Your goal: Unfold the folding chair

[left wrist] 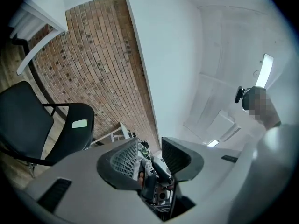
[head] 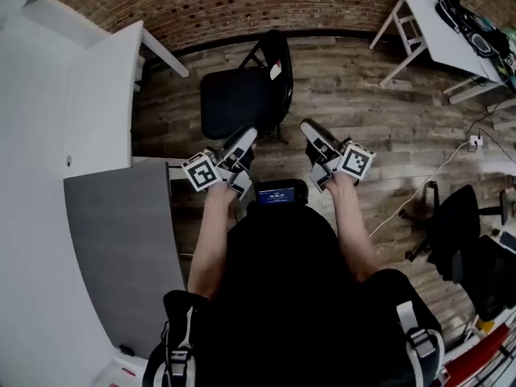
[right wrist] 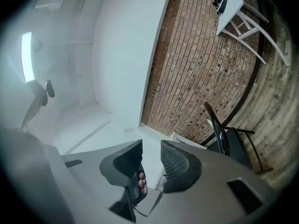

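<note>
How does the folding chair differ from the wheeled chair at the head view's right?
The folding chair stands on thin tube legs; the wheeled chair rides on a castor base. The folding chair bears a pale tag; the wheeled chair shows none. Both are black, on the wood floor.

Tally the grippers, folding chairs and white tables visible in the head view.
Grippers: 2, the left gripper and the right gripper, both with fingers apart and empty.
Folding chairs: 1, the black folding chair, standing unfolded ahead of them.
White tables: 2, the left table and the top-right table.
Total: 5.
</note>
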Action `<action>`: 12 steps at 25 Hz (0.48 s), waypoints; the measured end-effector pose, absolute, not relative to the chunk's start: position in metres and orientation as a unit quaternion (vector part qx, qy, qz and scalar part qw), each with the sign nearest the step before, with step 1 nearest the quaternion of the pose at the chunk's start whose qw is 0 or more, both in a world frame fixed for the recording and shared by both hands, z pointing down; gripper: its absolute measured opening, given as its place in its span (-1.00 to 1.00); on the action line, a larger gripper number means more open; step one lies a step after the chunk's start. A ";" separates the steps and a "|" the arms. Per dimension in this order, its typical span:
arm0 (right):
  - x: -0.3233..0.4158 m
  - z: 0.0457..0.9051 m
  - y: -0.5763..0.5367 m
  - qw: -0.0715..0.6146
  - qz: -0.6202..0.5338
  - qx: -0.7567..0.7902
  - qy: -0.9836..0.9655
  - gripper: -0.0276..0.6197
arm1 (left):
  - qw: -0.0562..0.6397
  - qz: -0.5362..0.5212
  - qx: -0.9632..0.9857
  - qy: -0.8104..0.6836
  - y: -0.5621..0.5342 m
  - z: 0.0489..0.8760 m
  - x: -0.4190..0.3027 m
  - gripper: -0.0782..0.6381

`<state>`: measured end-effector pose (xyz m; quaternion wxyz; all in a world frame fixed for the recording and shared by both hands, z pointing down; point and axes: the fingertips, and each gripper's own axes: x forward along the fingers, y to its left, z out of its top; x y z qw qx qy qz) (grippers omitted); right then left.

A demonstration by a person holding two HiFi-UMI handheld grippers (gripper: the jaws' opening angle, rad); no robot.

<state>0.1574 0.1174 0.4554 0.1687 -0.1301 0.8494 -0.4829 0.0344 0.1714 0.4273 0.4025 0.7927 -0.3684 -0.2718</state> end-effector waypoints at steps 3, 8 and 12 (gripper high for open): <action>0.150 0.453 0.141 0.160 -0.489 -0.140 0.846 -0.52 | 0.398 -0.263 0.808 -0.346 0.188 0.418 0.032 -0.31; 0.143 0.434 0.183 0.138 -0.462 -0.156 0.862 -0.52 | 0.402 -0.270 0.818 -0.310 0.224 0.410 0.023 -0.31; 0.137 0.434 0.221 0.114 -0.467 -0.161 0.862 -0.52 | 0.414 -0.286 0.814 -0.290 0.256 0.415 0.017 -0.31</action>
